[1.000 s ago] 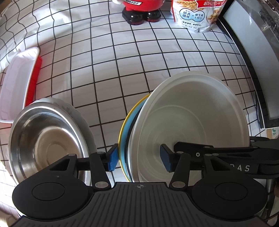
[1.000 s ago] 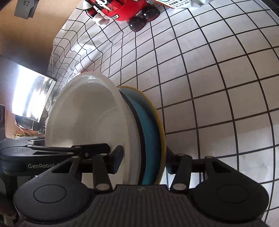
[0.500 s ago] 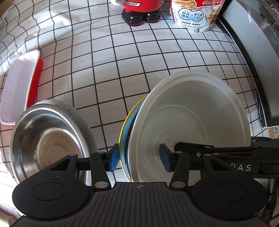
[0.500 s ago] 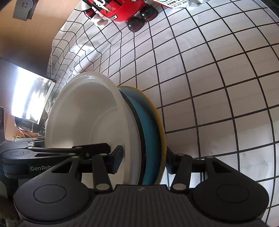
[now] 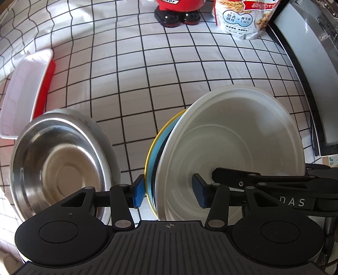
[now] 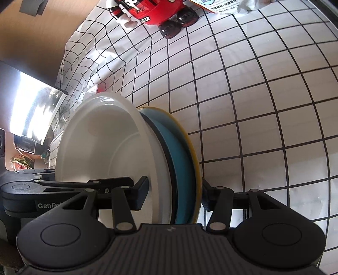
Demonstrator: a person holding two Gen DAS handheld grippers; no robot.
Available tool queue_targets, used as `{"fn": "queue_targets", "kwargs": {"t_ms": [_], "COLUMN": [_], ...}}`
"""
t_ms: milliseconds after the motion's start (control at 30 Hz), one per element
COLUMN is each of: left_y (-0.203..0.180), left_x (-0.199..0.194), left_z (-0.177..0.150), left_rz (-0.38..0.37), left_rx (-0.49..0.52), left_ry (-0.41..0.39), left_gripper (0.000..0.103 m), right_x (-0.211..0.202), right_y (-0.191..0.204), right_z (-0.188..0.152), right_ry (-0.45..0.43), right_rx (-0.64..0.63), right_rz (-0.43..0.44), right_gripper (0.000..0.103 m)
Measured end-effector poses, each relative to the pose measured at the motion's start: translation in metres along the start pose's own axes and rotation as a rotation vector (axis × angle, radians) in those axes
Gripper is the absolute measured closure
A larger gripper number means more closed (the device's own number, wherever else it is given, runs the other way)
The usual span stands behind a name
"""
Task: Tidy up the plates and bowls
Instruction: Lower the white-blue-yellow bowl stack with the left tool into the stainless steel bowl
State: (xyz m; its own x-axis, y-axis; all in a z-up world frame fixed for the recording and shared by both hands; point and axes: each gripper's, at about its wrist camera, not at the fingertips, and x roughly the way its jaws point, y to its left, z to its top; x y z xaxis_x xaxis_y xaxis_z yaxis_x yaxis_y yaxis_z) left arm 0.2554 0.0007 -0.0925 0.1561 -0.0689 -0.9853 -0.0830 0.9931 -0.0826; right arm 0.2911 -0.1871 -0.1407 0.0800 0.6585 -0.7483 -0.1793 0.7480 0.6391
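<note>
A stack of dishes stands on edge: a white bowl (image 5: 232, 143) in front of a black, a blue (image 6: 181, 165) and a yellow plate (image 5: 151, 152). My right gripper (image 6: 173, 194) is shut on this stack, one pad inside the bowl, the other behind the yellow plate. My left gripper (image 5: 169, 190) points down over the same stack and its jaws are closing. Its left pad is at the yellow rim, its right pad stands inside the bowl, and no pressing shows. A steel bowl (image 5: 59, 167) lies to the left.
A white and red tray (image 5: 25, 91) sits at the left edge of the checked cloth. A red figure (image 5: 177, 12) and a cereal bag (image 5: 243, 19) stand at the back. A black-framed appliance (image 5: 306, 74) runs along the right side.
The left gripper's pads have drawn in slightly around the stack. The view has shifted a little; the stack and the right gripper hold still.
</note>
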Motion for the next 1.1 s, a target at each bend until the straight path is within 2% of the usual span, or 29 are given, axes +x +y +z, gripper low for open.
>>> {"fn": "queue_targets", "kwargs": {"t_ms": [400, 633, 833, 967, 1100], "left_y": [-0.001, 0.033, 0.090, 0.133, 0.159], "left_x": [-0.042, -0.092, -0.125, -0.112, -0.083], "left_z": [0.001, 0.003, -0.005, -0.011, -0.023], "left_rz": [-0.027, 0.009, 0.083, 0.098, 0.095], "left_rx": [0.030, 0.019, -0.031, -0.092, -0.120], "left_ry": [-0.090, -0.158, -0.200, -0.174, -0.130], "left_gripper": [0.052, 0.053, 0.053, 0.053, 0.054], "right_x": [-0.035, -0.039, -0.007, 0.034, 0.075], "right_y": [0.030, 0.088, 0.153, 0.177, 0.180], "right_z": [0.009, 0.020, 0.023, 0.022, 0.015], "right_ry": [-0.067, -0.087, -0.060, 0.000, 0.080], "right_rx": [-0.058, -0.140, -0.216, -0.235, -0.218], "right_rz": [-0.019, 0.015, 0.077, 0.084, 0.061], "right_gripper": [0.050, 0.050, 0.050, 0.050, 0.050]}}
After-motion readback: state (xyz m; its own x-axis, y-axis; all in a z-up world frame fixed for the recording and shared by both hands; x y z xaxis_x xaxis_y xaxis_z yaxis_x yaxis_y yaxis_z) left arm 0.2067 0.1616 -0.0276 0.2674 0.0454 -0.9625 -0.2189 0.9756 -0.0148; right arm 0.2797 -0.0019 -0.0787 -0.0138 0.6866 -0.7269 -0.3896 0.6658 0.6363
